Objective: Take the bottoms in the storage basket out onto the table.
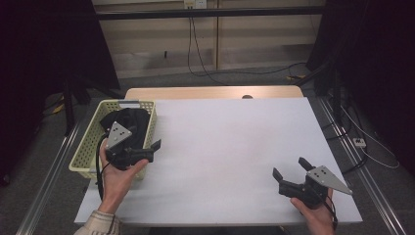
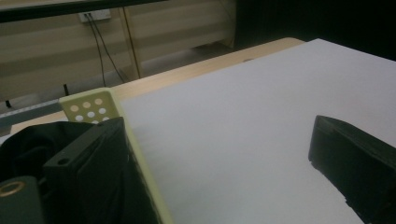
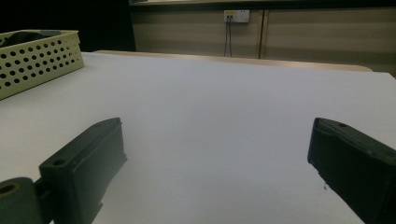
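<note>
A pale yellow perforated basket (image 1: 89,139) stands at the table's left edge, with a bundle of black cloth (image 1: 129,119) lying inside it. My left gripper (image 1: 149,139) hovers open over the basket's near right rim. In the left gripper view one jaw hangs above the black cloth (image 2: 25,144) and the other above the white surface, with the basket's rim (image 2: 88,109) between them. My right gripper (image 1: 288,166) is open near the table's front right corner, nothing between its jaws. It points left across the bare white top toward the basket (image 3: 37,58).
A white sheet (image 1: 230,147) covers the table, with a strip of wood (image 1: 210,93) showing along the far edge. Cables (image 1: 195,58) trail over the floor behind. Dark curtains and stands flank both sides, and metal rails run along the floor.
</note>
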The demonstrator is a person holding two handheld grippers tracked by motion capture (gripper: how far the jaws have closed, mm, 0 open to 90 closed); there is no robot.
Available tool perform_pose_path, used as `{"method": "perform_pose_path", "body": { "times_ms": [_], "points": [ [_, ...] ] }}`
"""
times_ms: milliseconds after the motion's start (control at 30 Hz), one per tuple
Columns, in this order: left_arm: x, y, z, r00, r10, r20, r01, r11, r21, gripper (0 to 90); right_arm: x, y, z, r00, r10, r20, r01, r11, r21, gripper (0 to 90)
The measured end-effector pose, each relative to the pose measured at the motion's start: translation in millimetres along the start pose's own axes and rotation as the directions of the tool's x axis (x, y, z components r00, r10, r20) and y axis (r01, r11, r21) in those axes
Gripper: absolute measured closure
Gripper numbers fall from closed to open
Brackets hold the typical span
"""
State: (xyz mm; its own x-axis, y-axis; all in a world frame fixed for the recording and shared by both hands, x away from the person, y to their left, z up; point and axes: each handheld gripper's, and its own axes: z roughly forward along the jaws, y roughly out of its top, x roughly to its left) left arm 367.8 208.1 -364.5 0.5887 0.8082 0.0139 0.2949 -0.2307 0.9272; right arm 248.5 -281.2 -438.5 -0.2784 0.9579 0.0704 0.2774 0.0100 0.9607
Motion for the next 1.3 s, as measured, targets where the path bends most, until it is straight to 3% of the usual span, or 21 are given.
{"method": "perform_pose_path", "body": {
  "times_ms": [100,567,833,1000,1167,1300],
  "points": [
    [5.8,4.4,2.6,0.9997,0.009,-0.022,-0.009,0.9999,0.004,4.6,0.1,-0.2,0.2,1.0000,0.000,-0.002,0.000,1.000,0.002,3.6],
    [39.9,21.0,15.2,0.9959,-0.058,-0.069,0.059,0.9982,0.013,4.2,0.9,-0.2,0.7,1.0000,-0.001,-0.009,0.001,1.000,0.006,3.8],
    [54.3,29.3,24.7,0.9945,-0.041,-0.096,0.047,0.9969,0.063,4.0,1.0,-0.3,0.8,0.9999,-0.001,-0.011,0.001,1.000,0.007,3.9],
    [65.3,29.3,35.8,0.9930,-0.033,-0.114,0.049,0.9890,0.140,3.3,1.0,-0.2,0.4,0.9999,0.001,-0.013,-0.001,1.000,0.006,4.2],
    [79.8,29.1,44.3,0.9890,-0.054,-0.138,0.077,0.9830,0.166,3.5,0.9,-0.3,0.8,0.9999,0.001,-0.012,-0.001,1.000,0.009,4.3],
    [89.0,24.0,55.6,0.9873,-0.062,-0.146,0.094,0.9701,0.224,3.3,1.2,-0.5,1.0,0.9999,0.000,-0.013,0.000,1.000,0.011,4.2]
  ]
}}
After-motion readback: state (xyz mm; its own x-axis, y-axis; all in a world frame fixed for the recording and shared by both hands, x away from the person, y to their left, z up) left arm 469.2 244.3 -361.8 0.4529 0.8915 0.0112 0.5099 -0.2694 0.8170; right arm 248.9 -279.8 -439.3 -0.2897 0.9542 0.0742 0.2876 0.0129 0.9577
